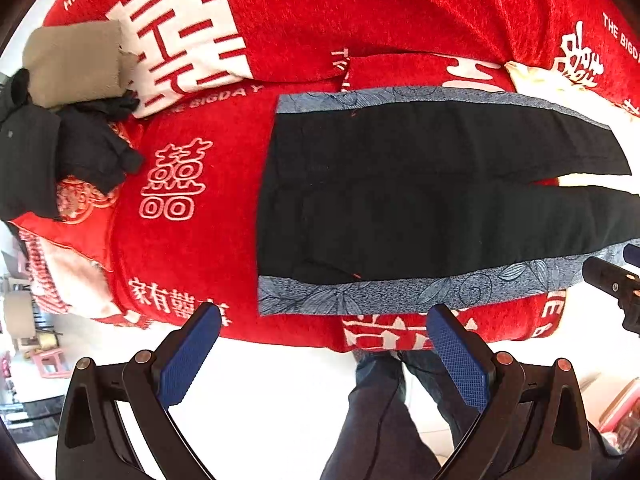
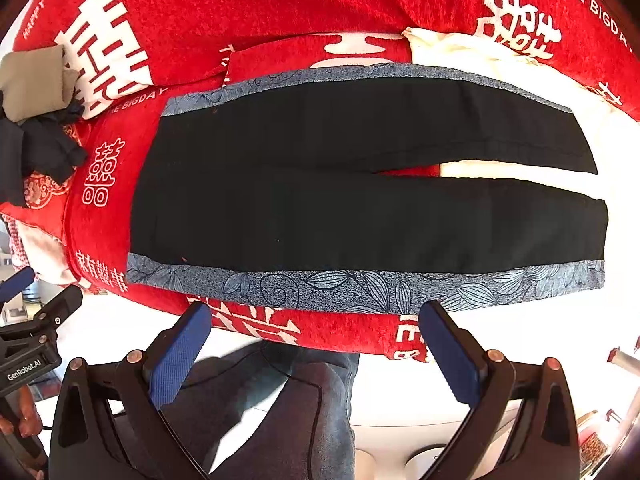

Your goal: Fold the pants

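Observation:
Black pants (image 1: 400, 184) (image 2: 340, 192) with blue-grey leaf-print side stripes lie spread flat on a red blanket, waist at the left and both legs running right with a narrow gap between them. My left gripper (image 1: 324, 316) hovers open over the near striped edge, close to the waist. My right gripper (image 2: 316, 312) hovers open over the same edge, further along the near leg. Neither holds anything. In the right wrist view the left gripper (image 2: 24, 292) shows at the left edge; in the left wrist view the right gripper (image 1: 616, 276) shows at the right edge.
The red blanket (image 1: 360, 12) (image 2: 280, 4) with white characters covers the bed. A tan folded cloth (image 1: 76, 60) and dark clothes (image 1: 52, 152) sit at the far left. A cream cloth (image 2: 472, 56) lies beyond the legs. A person's jeans-clad legs (image 2: 280, 400) stand at the near edge.

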The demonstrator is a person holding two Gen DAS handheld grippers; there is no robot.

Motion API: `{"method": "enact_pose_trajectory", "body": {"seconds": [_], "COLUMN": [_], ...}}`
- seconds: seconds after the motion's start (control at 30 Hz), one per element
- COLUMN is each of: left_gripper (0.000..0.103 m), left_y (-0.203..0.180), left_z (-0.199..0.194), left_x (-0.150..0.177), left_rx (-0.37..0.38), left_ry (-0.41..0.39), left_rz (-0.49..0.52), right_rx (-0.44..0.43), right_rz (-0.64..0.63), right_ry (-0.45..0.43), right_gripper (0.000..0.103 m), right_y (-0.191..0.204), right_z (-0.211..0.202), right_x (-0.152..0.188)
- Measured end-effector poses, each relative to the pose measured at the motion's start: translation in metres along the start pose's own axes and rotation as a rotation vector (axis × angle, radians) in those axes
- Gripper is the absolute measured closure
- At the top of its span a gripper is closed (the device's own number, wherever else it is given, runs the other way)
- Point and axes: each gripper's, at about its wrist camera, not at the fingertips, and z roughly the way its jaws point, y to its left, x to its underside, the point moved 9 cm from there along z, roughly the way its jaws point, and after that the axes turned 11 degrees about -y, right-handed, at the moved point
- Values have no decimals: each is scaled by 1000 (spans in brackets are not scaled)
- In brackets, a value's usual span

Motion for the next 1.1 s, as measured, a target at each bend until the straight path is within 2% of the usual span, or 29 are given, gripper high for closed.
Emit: {"method": "enact_pose_trajectory", "body": {"seconds": [0.23,0.57,0.67,0.9,0.97,1.03,1.07,1.1], "left_gripper": [0,0,0,0,0,0,0,0], "left_y": [11,11,9,4,6,9,9,10], "left_z": [26,85,99,124,129,134,137,140], "left_x": [10,25,29,31,30,32,34,38], "left_rx": [99,148,149,198,234,307,355,399], "left_ry": [39,37,39,2,-31,-56,-55,-47], "left_rz": [-84,-71,-71,-125,-172,-237,-275,-317], "right_rx": [68,113,123,135,124,78,20,-86], "right_rz": [-16,-5,7,31,42,64,89,131], "right_ry": [-3,40,25,19,12,-12,-29,-41], "right_gripper": [0,0,0,0,0,0,0,0], "right_y": [6,13,11,5,6,7,11,17], "right_z": [3,38,50,80,86,90,92,95], "right_x": [-3,19,21,21,21,21,21,22]}}
